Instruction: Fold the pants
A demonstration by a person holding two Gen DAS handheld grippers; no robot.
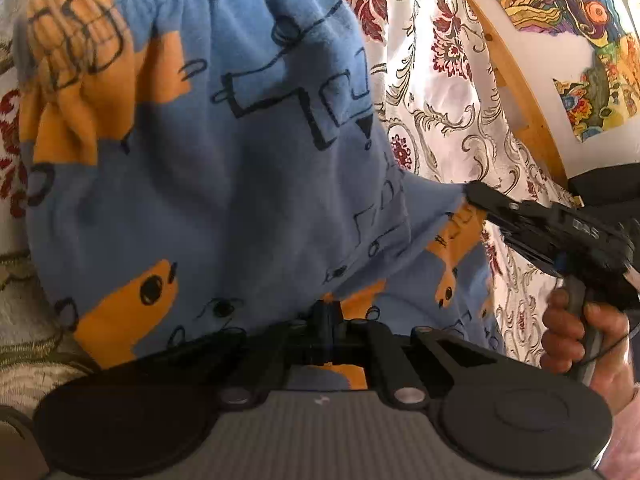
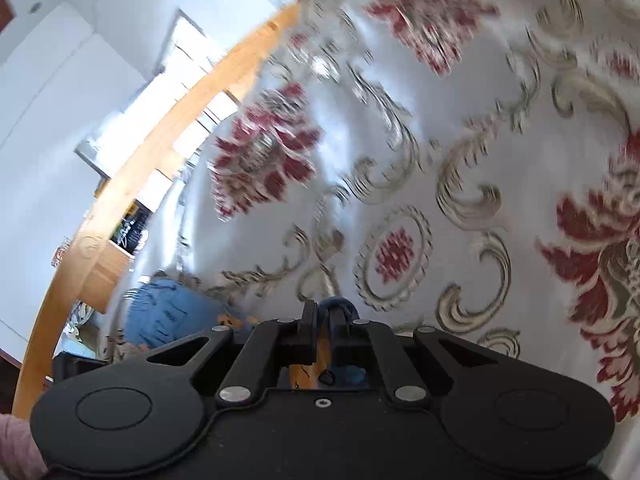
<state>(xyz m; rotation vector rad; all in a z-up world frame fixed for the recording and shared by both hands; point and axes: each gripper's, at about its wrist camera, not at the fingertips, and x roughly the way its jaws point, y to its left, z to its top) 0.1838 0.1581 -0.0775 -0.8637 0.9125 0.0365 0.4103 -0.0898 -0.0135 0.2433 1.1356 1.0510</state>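
The pants (image 1: pixel 224 152) are blue with orange patches and black line drawings. In the left wrist view they hang in front of the camera, waistband at the top. My left gripper (image 1: pixel 328 316) is shut on their lower edge. To the right, my right gripper (image 1: pixel 470 194) pinches another part of the same edge and pulls it taut; a hand (image 1: pixel 568 332) holds its handle. In the right wrist view, my right gripper (image 2: pixel 324 316) is shut on blue and orange cloth, and a fold of the pants (image 2: pixel 168 316) shows at lower left.
Underneath lies a white bedspread (image 2: pixel 460 152) with red flowers and grey scrolls. A wooden bed rail (image 2: pixel 120 200) curves along its far edge. Colourful paintings (image 1: pixel 580 40) hang on the white wall beyond. The right wrist view is blurred by motion.
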